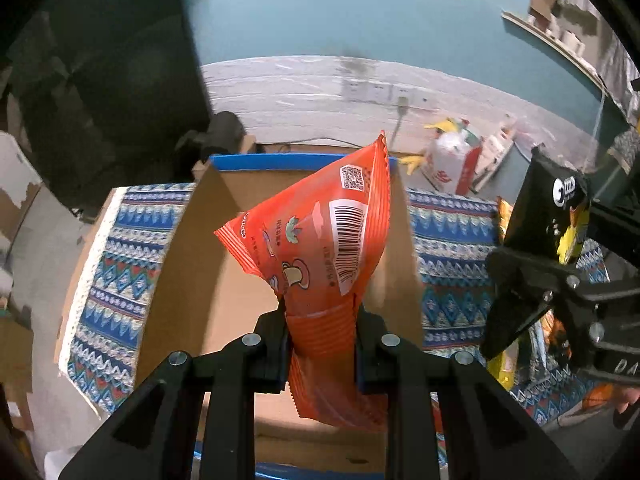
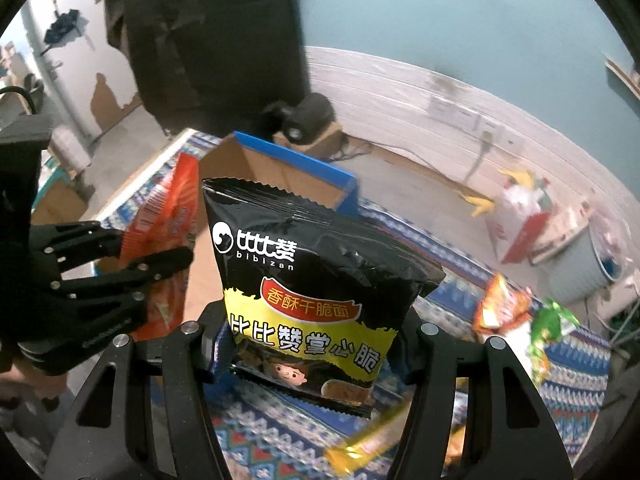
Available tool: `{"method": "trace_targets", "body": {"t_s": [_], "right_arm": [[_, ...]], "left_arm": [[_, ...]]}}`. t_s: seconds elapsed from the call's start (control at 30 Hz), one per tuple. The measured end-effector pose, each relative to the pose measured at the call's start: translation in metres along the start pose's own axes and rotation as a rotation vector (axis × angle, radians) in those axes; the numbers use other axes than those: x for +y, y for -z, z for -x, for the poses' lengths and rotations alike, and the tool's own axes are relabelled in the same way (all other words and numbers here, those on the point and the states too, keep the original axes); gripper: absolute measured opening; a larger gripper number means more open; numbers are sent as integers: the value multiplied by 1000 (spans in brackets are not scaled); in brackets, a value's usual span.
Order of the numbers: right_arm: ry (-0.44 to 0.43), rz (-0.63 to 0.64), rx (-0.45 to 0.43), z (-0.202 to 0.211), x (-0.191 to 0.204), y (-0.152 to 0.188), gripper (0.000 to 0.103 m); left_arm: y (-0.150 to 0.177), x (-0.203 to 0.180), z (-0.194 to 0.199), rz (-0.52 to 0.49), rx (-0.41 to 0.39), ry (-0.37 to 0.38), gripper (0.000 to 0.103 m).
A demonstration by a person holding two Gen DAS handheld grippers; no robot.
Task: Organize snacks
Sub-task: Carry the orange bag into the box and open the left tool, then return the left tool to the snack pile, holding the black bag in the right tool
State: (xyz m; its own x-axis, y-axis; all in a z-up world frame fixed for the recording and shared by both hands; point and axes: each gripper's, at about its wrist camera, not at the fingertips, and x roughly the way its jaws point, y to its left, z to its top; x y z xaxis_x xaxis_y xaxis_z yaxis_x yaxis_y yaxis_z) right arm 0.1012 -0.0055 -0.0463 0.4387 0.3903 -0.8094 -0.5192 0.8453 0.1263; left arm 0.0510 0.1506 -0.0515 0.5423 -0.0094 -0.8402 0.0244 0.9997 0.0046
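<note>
left wrist view had your left tongs (image 1: pixel 322 340) pinched shut on the orange packet (image 1: pixel 320 240) by its lower end, above the cardboard box (image 1: pixel 200 280) at centre frame. its loose top could have caught the box's far wall. your right tongs (image 2: pixel 312 352) gripped the black packet (image 2: pixel 316 280) at right, just beside; crowding risked a knock. open surface (image 1: pixel 120 248) lay left.

Lived-in household room, cluttered. Teal painted wall (image 1: pixel 360 8) above pale horizontal panelling (image 1: pixel 300 92) with white power sockets (image 1: pixel 380 92) and a plugged-in cord. Table under a blue zigzag-patterned woven cloth (image 1: pixel 116 280), holding an open brown cardboard box (image 1: pixel 192 272). Peeling white wall (image 2: pixel 116 92) at one side.
</note>
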Motion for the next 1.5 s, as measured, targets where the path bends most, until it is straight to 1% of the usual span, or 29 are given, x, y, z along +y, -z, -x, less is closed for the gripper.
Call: {"method": "trace_targets", "body": {"t_s": [0.13, 0.2, 0.37, 0.4, 0.47, 0.5, 0.57, 0.63, 0.7, 0.77, 0.83, 0.9, 0.97, 1.03, 1.1, 1.2, 1.27, 1.37, 1.4, 1.43, 1.5], "right_arm": [[-36, 41, 3, -12, 19, -10, 61], [-65, 47, 14, -19, 27, -13, 61], [-97, 55, 33, -30, 37, -19, 61], [-105, 56, 38, -33, 39, -20, 61], [-117, 59, 44, -36, 43, -24, 61], [-123, 61, 47, -38, 46, -25, 61], [-135, 63, 55, -41, 50, -27, 61], [-150, 60, 66, -47, 52, -28, 61], [-162, 61, 80, -53, 52, -30, 61], [-166, 63, 92, -57, 53, -29, 63], [-162, 64, 93, -59, 54, -29, 65], [-162, 63, 87, -58, 54, -29, 74], [-159, 59, 66, -52, 52, -28, 77], [-149, 57, 54, -47, 50, -28, 78], [-139, 52, 36, -39, 46, -27, 80], [-114, 43, -2, -25, 39, -24, 85], [-89, 42, -26, -16, 34, -22, 85], [-58, 49, -47, -5, 26, -16, 85], [-50, 49, -50, -1, 23, -14, 85], [-42, 49, -53, 2, 20, -11, 85], [-30, 49, -57, 6, 15, -7, 85]], "left_arm": [[2, 20, 0, 32, 3, -28, 24], [5, 30, -3, 55, 21, -35, 24], [11, 44, -15, 90, 72, -45, 25], [12, 47, -17, 103, 84, -50, 28], [14, 51, -20, 122, 93, -56, 28], [15, 53, -21, 131, 100, -64, 29], [15, 56, -23, 137, 112, -78, 39], [17, 57, -21, 133, 104, -103, 57], [19, 58, -18, 130, 86, -155, 65], [19, 60, -16, 123, 73, -171, 67], [20, 61, -15, 119, 74, -182, 71], [19, 60, -12, 115, 63, -184, 71], [19, 60, -12, 111, 46, -171, 71], [19, 57, -9, 101, 21, -165, 73], [17, 54, -7, 84, 0, -175, 73], [16, 42, 2, 23, -50, -206, 73], [15, 36, 7, -4, -68, -201, 73], [12, 27, 13, -16, -88, -164, 73], [11, 22, 16, -33, -97, -116, 73], [9, 17, 18, -41, -96, -93, 73], [8, 10, 21, -50, -95, -74, 73]]}}
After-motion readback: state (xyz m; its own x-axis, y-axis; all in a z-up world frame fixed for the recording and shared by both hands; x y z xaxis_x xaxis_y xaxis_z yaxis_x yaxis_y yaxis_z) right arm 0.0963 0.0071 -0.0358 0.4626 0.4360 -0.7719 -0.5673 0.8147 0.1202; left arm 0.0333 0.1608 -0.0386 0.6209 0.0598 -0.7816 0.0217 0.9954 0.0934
